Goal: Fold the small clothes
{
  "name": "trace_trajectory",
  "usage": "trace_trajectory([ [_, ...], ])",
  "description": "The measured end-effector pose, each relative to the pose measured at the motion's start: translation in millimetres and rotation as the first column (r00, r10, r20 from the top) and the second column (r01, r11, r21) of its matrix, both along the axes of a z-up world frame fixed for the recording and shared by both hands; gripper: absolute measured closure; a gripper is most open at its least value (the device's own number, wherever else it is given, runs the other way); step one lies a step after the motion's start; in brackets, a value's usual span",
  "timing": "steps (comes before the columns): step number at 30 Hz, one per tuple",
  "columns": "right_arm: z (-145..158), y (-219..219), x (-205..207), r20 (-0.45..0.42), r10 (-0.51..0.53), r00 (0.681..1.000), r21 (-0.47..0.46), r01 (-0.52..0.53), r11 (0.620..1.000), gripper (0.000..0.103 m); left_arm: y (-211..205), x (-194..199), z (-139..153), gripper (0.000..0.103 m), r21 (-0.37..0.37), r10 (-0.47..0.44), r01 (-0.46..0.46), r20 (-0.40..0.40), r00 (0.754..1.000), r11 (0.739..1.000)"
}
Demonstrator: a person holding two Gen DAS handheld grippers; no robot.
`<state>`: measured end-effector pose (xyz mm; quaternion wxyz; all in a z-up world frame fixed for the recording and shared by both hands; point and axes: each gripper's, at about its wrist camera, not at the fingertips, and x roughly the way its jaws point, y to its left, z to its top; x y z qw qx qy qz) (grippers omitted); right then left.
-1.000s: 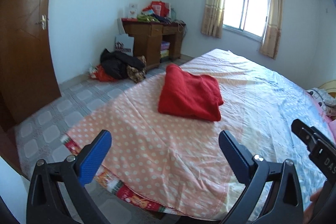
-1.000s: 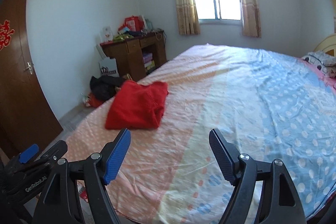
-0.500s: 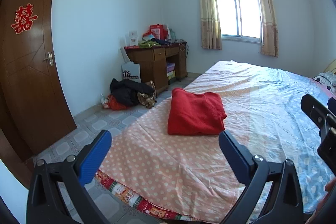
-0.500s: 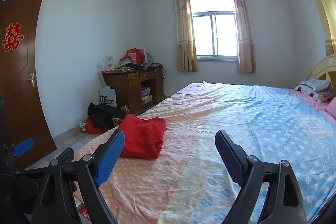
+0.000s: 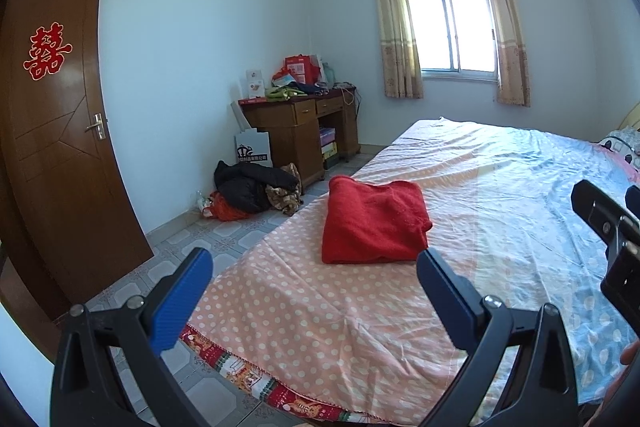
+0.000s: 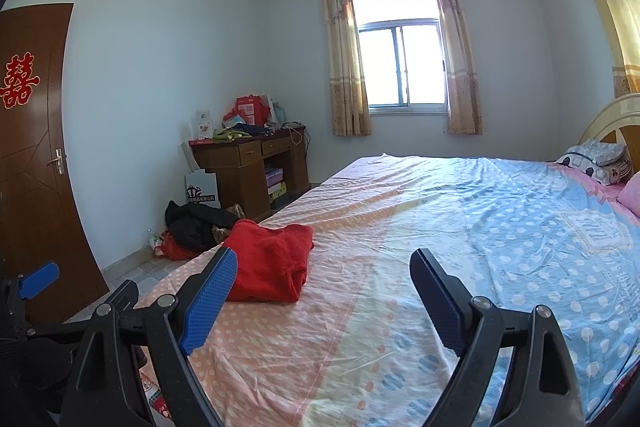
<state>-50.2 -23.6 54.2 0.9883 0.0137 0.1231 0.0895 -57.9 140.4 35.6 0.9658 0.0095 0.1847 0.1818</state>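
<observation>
A red fleece garment (image 5: pixel 374 223) lies folded in a neat rectangle on the pink polka-dot end of the bed sheet (image 5: pixel 320 327). It also shows in the right wrist view (image 6: pixel 272 263). My left gripper (image 5: pixel 312 283) is open and empty, held back from the bed's near edge, short of the garment. My right gripper (image 6: pixel 320 283) is open and empty, to the right of the garment and back from it. The right gripper's body shows at the right edge of the left wrist view (image 5: pixel 608 227).
The bed's blue half (image 6: pixel 540 227) runs to pillows (image 6: pixel 596 163) at the headboard. A wooden desk (image 5: pixel 300 131) with clutter stands by the wall. A pile of dark clothes (image 5: pixel 256 191) lies on the tiled floor. A brown door (image 5: pixel 52 147) is at left.
Both grippers have drawn back and tilted up from the bed. The garment now looks farther away and more of the room and ceiling shows. The garment has not moved.
</observation>
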Motion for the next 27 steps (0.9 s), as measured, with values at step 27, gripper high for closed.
trace_trajectory([
  [27, -5.8, -1.6, 2.6, -0.027, -0.01, 1.0, -0.005, 0.01, 1.0, 0.014, 1.0, 5.8, -4.3, 0.0, -0.057, -0.058, 0.057, -0.013, 0.998, 0.997],
])
